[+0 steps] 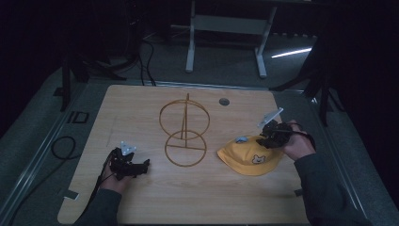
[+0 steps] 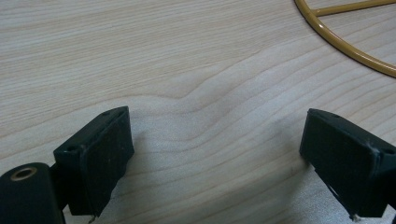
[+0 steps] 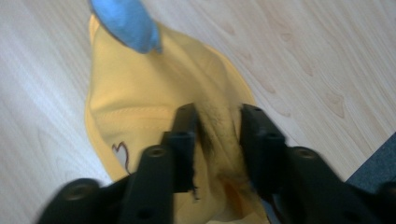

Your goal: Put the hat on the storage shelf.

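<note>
High view shows a light wooden table with rounded corners, standing on a grey floor in a dark room. A gold wire stand sits near the middle of the tabletop and serves as the landmark: two wire rings, one lying flat as a base and one upright above it, joined by a thin post.

Beyond the stand, near the far edge, is a small round grommet set into the wood. Farther back, off the table, stands the white frame of another desk, with black cables trailing over the floor to the left of it. A looped cable lies on the floor well to the left of the stand.

Right of the stand, close beside its base ring, lies a yellow cap with a blue patch and a small animal patch. The right gripper is at the cap's far right edge; in the right gripper view its jaws are drawn in narrow, pinching a fold of the yellow cloth between them.

Left of the stand, nearer the person, the left gripper rests low over the wood. In the left gripper view its jaws stand wide apart with bare table grain between them and the stand's base ring ahead.
</note>
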Available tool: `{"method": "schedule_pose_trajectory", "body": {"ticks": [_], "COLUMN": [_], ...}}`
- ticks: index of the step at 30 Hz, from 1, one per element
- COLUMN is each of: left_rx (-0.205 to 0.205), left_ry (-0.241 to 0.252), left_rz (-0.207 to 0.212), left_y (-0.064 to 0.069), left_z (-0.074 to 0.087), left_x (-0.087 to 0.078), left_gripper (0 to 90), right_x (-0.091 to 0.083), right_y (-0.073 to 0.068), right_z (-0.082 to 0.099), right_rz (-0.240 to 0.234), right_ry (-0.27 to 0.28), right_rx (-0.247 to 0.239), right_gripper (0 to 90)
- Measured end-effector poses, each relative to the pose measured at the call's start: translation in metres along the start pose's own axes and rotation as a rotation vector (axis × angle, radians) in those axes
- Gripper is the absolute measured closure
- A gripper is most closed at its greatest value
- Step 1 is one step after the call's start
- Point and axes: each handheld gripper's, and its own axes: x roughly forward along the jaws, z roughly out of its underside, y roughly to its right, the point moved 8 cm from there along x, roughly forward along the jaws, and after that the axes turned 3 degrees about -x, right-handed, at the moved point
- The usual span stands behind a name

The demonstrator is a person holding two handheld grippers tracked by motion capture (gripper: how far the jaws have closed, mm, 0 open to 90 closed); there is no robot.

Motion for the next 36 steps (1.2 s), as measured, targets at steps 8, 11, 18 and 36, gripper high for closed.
{"method": "schedule_pose_trajectory", "body": {"ticks": [8, 11, 18, 36], "left_rx": [0.001, 0.000, 0.001, 0.001], "left_ry": [0.000, -0.001, -0.001, -0.001], "left_rz": [0.000, 0.000, 0.000, 0.000], "left_y": [0.000, 0.000, 0.000, 0.000], "left_z": [0.000, 0.000, 0.000, 0.000], "left_x": [0.000, 0.000, 0.000, 0.000], "left_gripper": [9.8, 9.8, 9.8, 9.8], "right_x": [-0.005, -0.011, -0.020, -0.038], "right_y": [-0.003, -0.003, -0.002, 0.000], "right_z": [-0.003, -0.006, -0.012, -0.028], "right_rz": [0.009, 0.021, 0.034, 0.038], "right_ry": [-0.027, -0.024, -0.012, 0.018], "right_rx": [-0.061, -0.079, -0.098, -0.141], "right_gripper": [81.4, 82.1, 82.4, 82.4]}}
